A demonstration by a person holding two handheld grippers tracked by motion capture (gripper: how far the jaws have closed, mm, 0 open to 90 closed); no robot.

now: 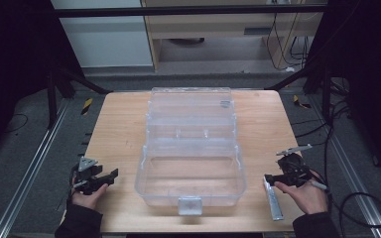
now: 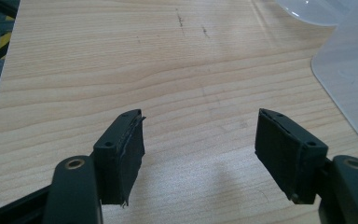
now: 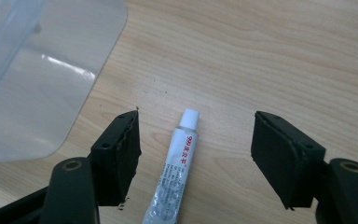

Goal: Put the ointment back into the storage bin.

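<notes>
left gripper (image 2: pixel 200 154): black jaws apart over bare pale wood table (image 1: pixel 119 134), near its front-left corner | clear plastic box (image 1: pixel 191 153): lid open, rounded corners, mid-table at front edge | glue tube (image 3: pixel 175 175): slim white, white cap, flat near front-right corner | right gripper (image 3: pixel 196 158): jaws apart, straddling tube, not touching
</notes>
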